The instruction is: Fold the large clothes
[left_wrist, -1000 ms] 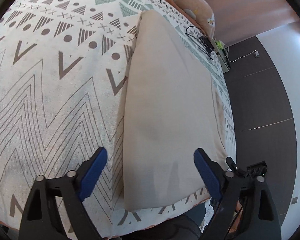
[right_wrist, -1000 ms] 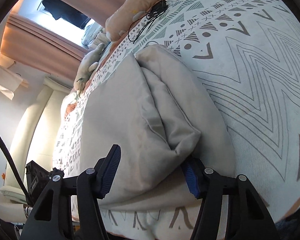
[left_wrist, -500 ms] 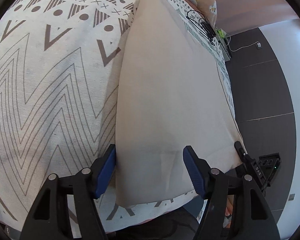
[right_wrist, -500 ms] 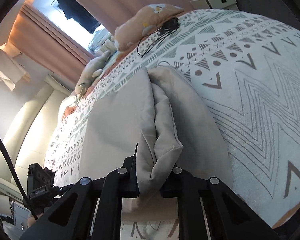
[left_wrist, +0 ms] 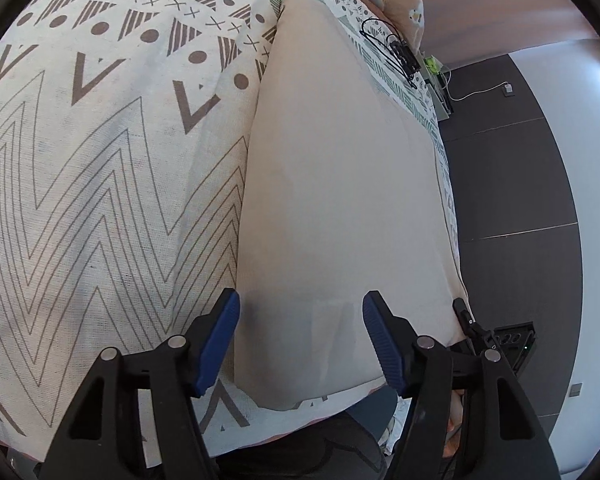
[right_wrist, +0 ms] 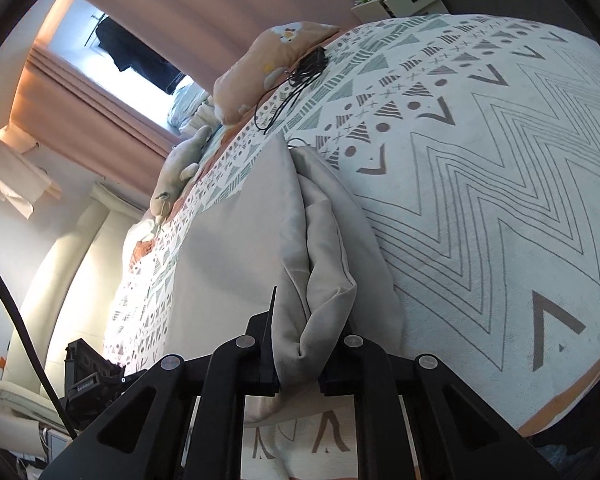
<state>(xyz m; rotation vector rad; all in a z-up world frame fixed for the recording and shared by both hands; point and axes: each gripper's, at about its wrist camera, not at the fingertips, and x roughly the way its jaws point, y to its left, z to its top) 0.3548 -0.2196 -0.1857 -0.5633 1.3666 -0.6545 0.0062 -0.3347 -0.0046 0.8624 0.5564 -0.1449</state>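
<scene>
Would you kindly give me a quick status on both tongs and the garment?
Right tongs shut on bunched beige garment edge. Left tongs open, just been closing, astride garment's near corner, not gripping. Black cable farther up the bedspread, clear.

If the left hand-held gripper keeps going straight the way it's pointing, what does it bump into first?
Most likely the beige cloth on the bed. The left hand-held gripper points down at it, open, pads on either side of its near end. Exact depth is hard to judge.

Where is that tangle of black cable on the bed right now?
In the right wrist view the black cable lies on the patterned bedspread near the far end, against the peach pillow, beyond the beige garment.
</scene>
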